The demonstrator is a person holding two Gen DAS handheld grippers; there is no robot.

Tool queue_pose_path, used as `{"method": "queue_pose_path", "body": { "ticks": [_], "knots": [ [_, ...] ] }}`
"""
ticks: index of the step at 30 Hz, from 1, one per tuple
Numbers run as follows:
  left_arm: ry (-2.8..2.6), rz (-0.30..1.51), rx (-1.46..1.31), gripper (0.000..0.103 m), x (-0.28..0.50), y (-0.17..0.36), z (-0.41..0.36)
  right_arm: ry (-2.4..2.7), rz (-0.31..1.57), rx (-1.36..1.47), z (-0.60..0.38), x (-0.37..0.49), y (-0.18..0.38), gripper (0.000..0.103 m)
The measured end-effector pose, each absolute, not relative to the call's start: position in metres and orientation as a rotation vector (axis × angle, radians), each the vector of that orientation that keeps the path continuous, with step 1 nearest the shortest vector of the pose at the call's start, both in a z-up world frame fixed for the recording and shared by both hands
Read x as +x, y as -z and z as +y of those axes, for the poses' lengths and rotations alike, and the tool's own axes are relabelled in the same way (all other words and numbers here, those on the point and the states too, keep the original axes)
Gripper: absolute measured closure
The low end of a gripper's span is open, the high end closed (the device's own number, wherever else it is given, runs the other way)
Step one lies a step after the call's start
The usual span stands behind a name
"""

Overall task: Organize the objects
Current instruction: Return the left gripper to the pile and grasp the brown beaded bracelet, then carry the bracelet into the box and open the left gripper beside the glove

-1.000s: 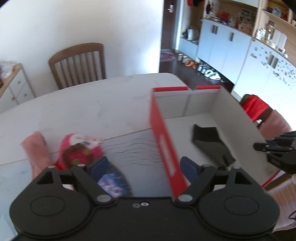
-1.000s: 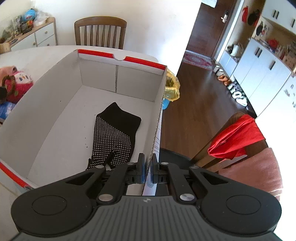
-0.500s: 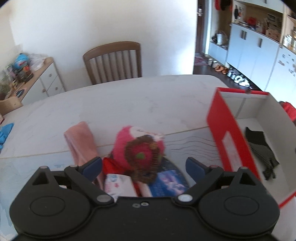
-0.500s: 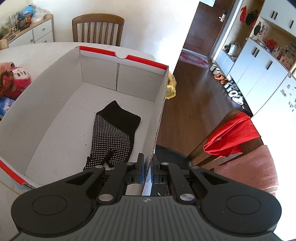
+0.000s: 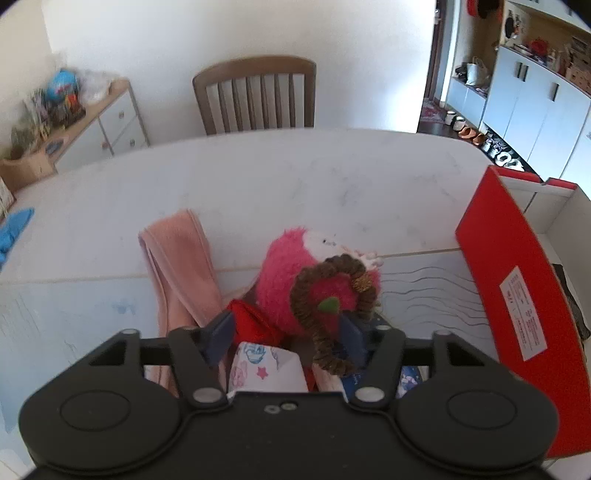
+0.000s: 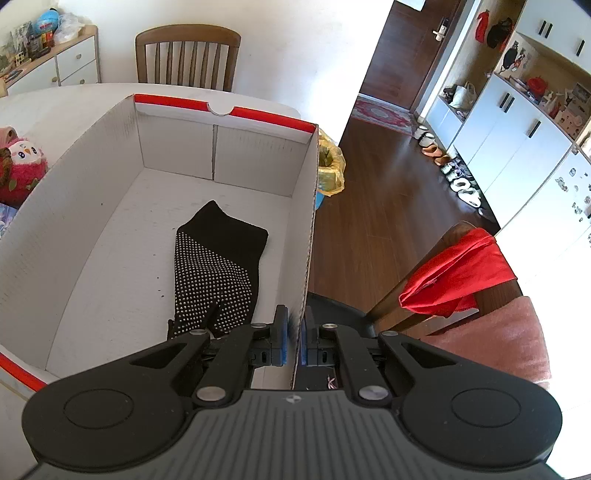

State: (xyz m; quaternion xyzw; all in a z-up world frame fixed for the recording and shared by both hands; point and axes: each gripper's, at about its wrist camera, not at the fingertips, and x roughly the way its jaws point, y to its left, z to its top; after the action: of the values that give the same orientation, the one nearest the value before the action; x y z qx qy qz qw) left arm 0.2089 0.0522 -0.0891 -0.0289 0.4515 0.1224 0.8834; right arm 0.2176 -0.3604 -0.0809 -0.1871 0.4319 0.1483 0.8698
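Your right gripper (image 6: 293, 341) pinches box (image 6: 308, 236) wall edge; one glove (image 6: 218, 273) inside. Left gripper (image 5: 284, 338) jaws apart round one plush (image 5: 295, 280).

Ahead stands a plain white wall (image 5: 221, 33) with a slatted wooden chair (image 5: 255, 94) against the white table (image 5: 258, 177). Ahead-left, a white drawer unit (image 5: 110, 125) with a cluttered top. To the right — dark wood floor (image 6: 373, 192), a brown door (image 6: 410, 48), pale cabinets (image 6: 517, 122) in bright daylight.

The white marble-look table (image 5: 258, 184) is carrying a folded pink cloth (image 5: 177, 266) and fluffy pink plush toy (image 5: 291, 273) ahead of the left claw, a red-and-white cardboard box (image 5: 517, 280) lying to its right.
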Motion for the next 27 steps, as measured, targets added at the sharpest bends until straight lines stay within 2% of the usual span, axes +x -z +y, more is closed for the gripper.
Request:
{"method": "queue_pose_path", "body": {
  "ticks": [10, 12, 16, 18, 27],
  "knots": [
    [-0.215, 0.988, -0.137, 0.063, 0.215, 0.104, 0.058, -0.318, 0.900, -0.395, -0.362, 0.218, 0.082, 0.096],
    [-0.211, 0.995, -0.149, 0.074, 0.216, 0.105, 0.059, -0.318, 0.900, -0.396, -0.362, 0.218, 0.081, 0.096],
    [-0.202, 0.994, -0.159, 0.085, 0.214, 0.105, 0.058, -0.318, 0.899, -0.396, -0.362, 0.218, 0.082, 0.096],
    [-0.195, 0.994, -0.173, 0.094, 0.213, 0.104, 0.059, -0.317, 0.899, -0.394, -0.362, 0.218, 0.081, 0.096],
    [-0.190, 0.962, -0.181, 0.097, 0.201, 0.086, 0.053, -0.314, 0.898, -0.388, -0.362, 0.219, 0.082, 0.096]
  ]
}}
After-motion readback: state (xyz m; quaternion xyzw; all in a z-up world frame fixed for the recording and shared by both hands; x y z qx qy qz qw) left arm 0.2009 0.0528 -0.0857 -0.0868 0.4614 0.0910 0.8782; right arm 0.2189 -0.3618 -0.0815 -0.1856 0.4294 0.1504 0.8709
